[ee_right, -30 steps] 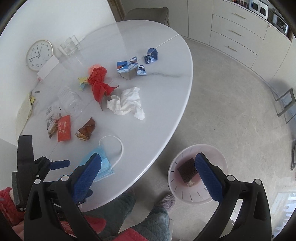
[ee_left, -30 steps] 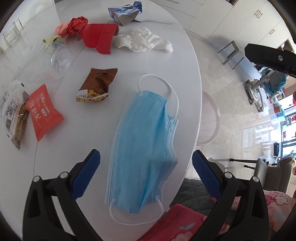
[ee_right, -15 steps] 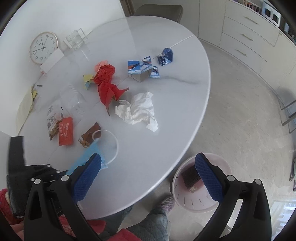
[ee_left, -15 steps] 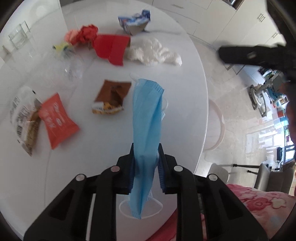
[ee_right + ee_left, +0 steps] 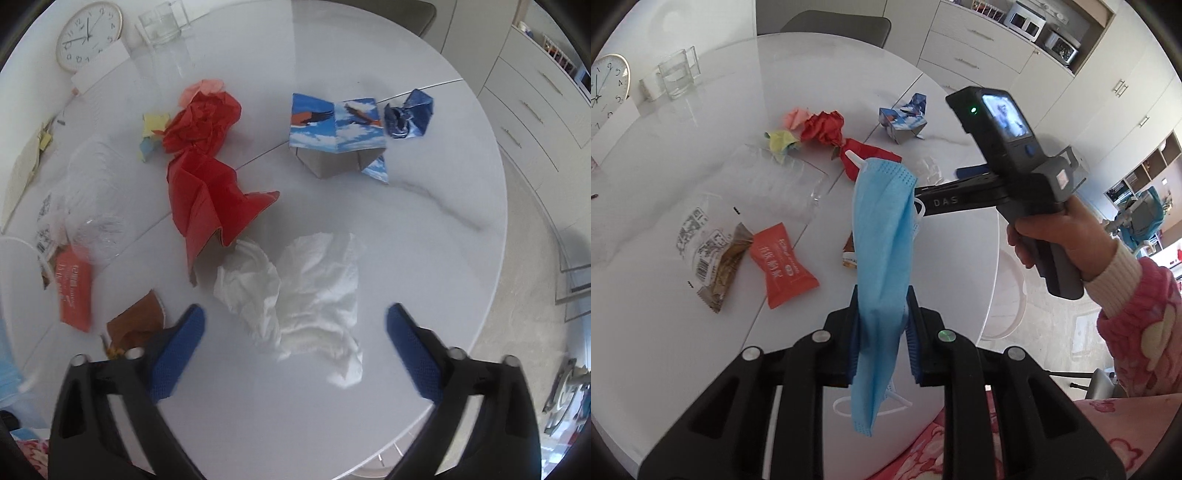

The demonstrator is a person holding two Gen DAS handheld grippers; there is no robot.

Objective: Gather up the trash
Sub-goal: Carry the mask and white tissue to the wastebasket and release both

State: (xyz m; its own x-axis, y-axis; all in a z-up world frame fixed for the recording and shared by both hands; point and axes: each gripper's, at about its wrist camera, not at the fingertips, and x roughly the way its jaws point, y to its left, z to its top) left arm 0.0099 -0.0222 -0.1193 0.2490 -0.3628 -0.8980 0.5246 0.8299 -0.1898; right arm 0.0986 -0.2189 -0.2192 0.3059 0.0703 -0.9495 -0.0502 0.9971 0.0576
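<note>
Above the white table, in the left wrist view, the left gripper has its jaws pinched on a blue face mask, which hangs folded lengthwise between them, clear of the tabletop. The mask's pleated top edge hides part of the red paper and most of a brown wrapper; its white ear loop shows below the fingers. The right gripper reaches in from the right, its fingertips largely hidden behind the mask, with "DAS" legible on its bar and a small lit screen on its body. An orange packet carries white characters too small to read, and a clear wrapper shows a barcode label.

In the right wrist view, the right gripper has its jaws spread wide on either side of a crumpled white tissue lying on the table. Beyond it lie the red paper, a folded blue sky-print carton and a crushed dark blue wrapper. The fingers are motion-blurred. The mask is only a blue sliver at the left edge. A wall clock leans at the far side.
</note>
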